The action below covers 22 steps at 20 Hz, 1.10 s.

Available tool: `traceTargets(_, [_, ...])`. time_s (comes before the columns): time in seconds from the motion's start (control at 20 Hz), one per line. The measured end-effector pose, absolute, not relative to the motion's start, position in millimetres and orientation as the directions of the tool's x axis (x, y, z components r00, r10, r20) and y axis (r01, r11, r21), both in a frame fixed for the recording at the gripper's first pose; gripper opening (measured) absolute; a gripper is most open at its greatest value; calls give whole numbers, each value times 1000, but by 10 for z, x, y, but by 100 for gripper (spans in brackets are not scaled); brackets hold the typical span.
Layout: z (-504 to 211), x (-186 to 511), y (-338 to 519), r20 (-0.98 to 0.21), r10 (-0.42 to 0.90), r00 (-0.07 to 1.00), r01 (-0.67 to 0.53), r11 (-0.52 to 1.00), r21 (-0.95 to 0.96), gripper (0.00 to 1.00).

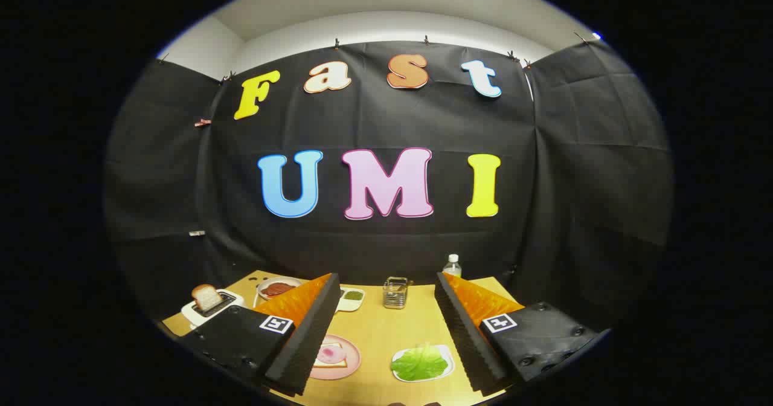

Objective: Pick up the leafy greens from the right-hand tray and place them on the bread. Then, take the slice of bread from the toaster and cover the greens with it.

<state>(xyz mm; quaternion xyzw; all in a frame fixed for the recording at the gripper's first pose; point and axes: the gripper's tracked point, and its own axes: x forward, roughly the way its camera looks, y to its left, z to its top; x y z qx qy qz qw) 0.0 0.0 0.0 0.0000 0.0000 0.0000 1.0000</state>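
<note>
Bare table [386,327] ahead, before metal rack [395,293]

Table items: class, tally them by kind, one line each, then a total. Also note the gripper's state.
Dishes: 4 (pink plate, greens tray, bowl, small dish)
Toaster: 1
Wire holder: 1
Bottle: 1
Total: 7
Gripper: open, holding nothing.

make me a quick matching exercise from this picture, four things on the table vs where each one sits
Things:
1. leafy greens
2. bread slice
3. water bottle
4. metal rack

Places:
A. standing in the toaster
B. at the table's far edge, by the black cloth
C. on a white tray between the open fingers of the gripper
D. mid-table, beyond the fingers

Pairs: 1-C, 2-A, 3-B, 4-D
</note>
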Motion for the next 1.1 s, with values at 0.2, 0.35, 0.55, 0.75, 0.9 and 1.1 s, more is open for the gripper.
traceTargets(0.2, [7,-28,-6,-5,24,1000,-24,999,-31,97])
traceTargets(0.35, [-35,-40,21,-15,32,999,-33,998,-56,97])
traceTargets(0.55, [-35,-54,22,-8,30,1000,-30,997,-74,97])
traceTargets(0.75, [-77,-96,5,-16,28,999,-29,996,-84,97])
traceTargets(0.9, [-142,-88,-33,-28,15,1000,-17,996,-87,97])
traceTargets(1.1, [-284,-44,-120,-56,-20,998,17,998,-56,98])
